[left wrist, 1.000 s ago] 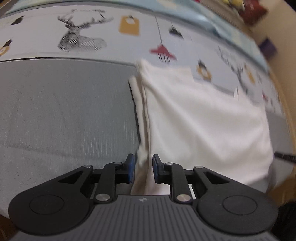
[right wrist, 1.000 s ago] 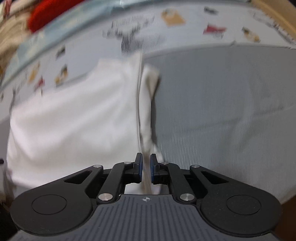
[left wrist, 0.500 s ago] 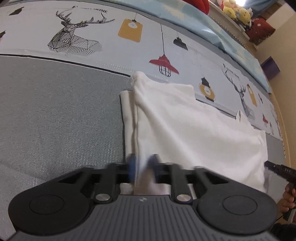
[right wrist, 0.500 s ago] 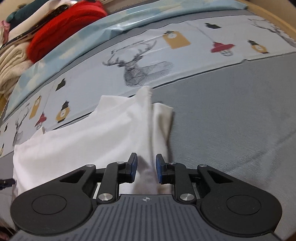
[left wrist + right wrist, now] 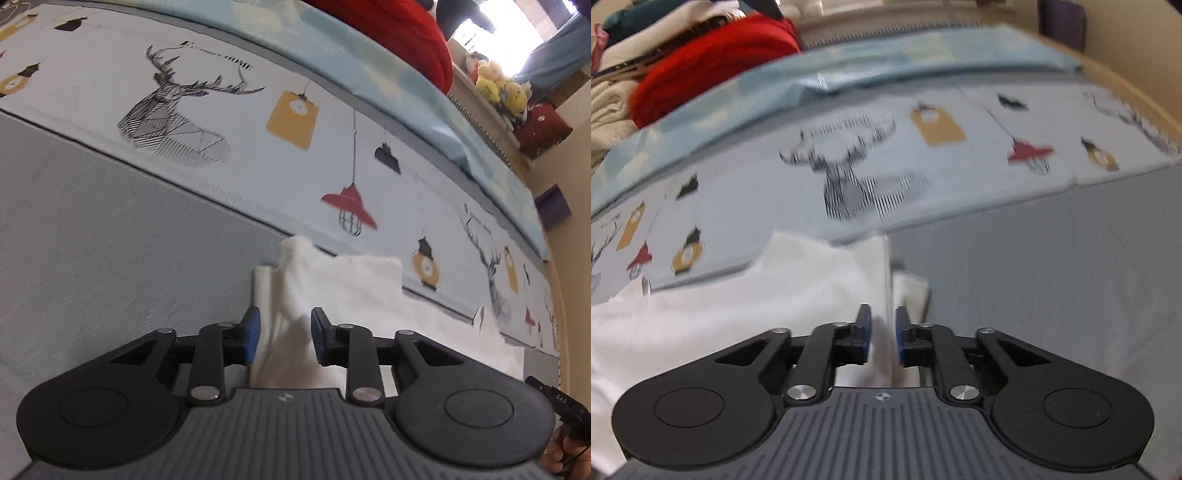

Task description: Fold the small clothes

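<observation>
In the left wrist view, the left tool (image 5: pixel 282 339) points steeply down at a white garment (image 5: pixel 354 295) that lies on a bed, on its grey cover (image 5: pixel 110 240). The blue pads (image 5: pixel 251 334) stand apart with clear gaps on both sides of a raised ridge of the white cloth that runs between them; the jaws have just been opening, and the pads do not press on the fabric. A narrow folded strip of the garment lies just left of that ridge, and the rest spreads flat to the right, reaching the printed band (image 5: pixel 221 122) of the bedding with its deer and lamp pictures. At the lower right corner a hand (image 5: pixel 561 458) shows beside a black part that is too small to make out.

In the right wrist view, the right tool (image 5: pixel 882 339) also tilts downward over the same white garment (image 5: pixel 738 306). Its jaws have just been opening and stand slightly apart, with a thin upright edge of cloth between them; blur hides whether the pads touch it. The garment spreads to the left, grey cover (image 5: pixel 1052 277) to the right. Farther off lie the printed band (image 5: pixel 923 147) and a red bundle (image 5: pixel 713 74) among piled clothes.
</observation>
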Available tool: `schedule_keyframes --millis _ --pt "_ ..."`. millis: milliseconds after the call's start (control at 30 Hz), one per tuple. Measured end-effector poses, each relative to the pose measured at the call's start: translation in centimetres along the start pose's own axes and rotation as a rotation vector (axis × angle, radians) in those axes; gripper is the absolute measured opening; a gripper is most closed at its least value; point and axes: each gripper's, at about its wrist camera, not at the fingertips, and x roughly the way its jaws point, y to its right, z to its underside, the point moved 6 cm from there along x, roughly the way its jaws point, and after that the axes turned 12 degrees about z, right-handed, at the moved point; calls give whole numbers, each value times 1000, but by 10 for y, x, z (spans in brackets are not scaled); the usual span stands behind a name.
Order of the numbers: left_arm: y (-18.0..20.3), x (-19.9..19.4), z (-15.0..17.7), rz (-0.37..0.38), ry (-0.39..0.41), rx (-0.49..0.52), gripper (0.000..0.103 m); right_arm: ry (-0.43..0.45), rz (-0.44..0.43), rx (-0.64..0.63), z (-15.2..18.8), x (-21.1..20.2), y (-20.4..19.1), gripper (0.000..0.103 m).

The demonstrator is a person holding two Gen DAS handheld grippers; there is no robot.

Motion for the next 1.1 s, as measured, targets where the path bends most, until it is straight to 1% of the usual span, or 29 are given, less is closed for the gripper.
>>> schedule_keyframes --millis 67,133,300,333,367,400,433,467,500,567,600,633,700,733,767,833,867,900,933,967,1000,1033,1067,1100 --pt "5 7 -4 -8 6 16 35 -3 -6 22 -5 6 -2 23" --pt "7 14 -7 -31 3 38 35 -13 12 22 -8 15 -4 23" --pt "-1 24 -14 -59 8 54 34 -29 39 16 -12 32 -10 23" --pt "-1 26 -15 -59 7 65 23 -31 43 15 -12 34 -12 19" --pt "0 28 -17 -50 7 76 13 -28 45 16 -12 36 -12 4" --pt "2 29 -18 -40 7 93 5 -16 42 20 -14 35 -13 5" --pt "5 27 -20 -44 27 114 4 6 43 27 -18 33 -13 4" --pt "9 22 -25 -47 64 139 4 50 49 45 -23 28 -12 4" --pt "13 18 -29 -34 105 154 4 99 44 72 -30 21 -11 4" --pt "22 10 -34 -24 168 190 4 181 10 114 -40 9 -11 4" --pt "25 9 -36 -46 183 210 5 205 12 112 -43 7 -13 4" --pt "26 10 -36 -67 182 217 6 200 36 100 -43 9 -16 5" --pt "24 12 -35 -62 150 183 9 144 80 96 -39 19 -16 7" --pt "23 12 -34 -57 138 169 12 135 97 93 -37 20 -15 9" --pt "24 10 -33 -55 134 170 13 133 105 85 -36 19 -14 9" --pt "27 6 -28 -37 108 186 15 115 98 70 -34 16 -12 10" --pt "28 5 -23 -7 77 188 15 98 84 62 -31 14 -12 15" --pt "30 5 -19 21 46 189 15 77 64 48 -27 11 -13 17" --pt "32 6 -13 46 6 195 15 46 38 21 -20 10 -14 18" --pt "32 10 -6 61 -41 201 15 20 31 -10 -14 10 -16 19" --pt "31 14 4 65 -108 197 19 -32 42 -64 -2 12 -18 19" --pt "26 22 16 46 -191 187 20 -95 68 -119 11 16 -17 20" --pt "17 29 30 -6 -272 176 20 -148 92 -160 22 20 -15 22" --pt "8 31 38 -58 -302 174 19 -183 114 -197 34 21 -12 22"
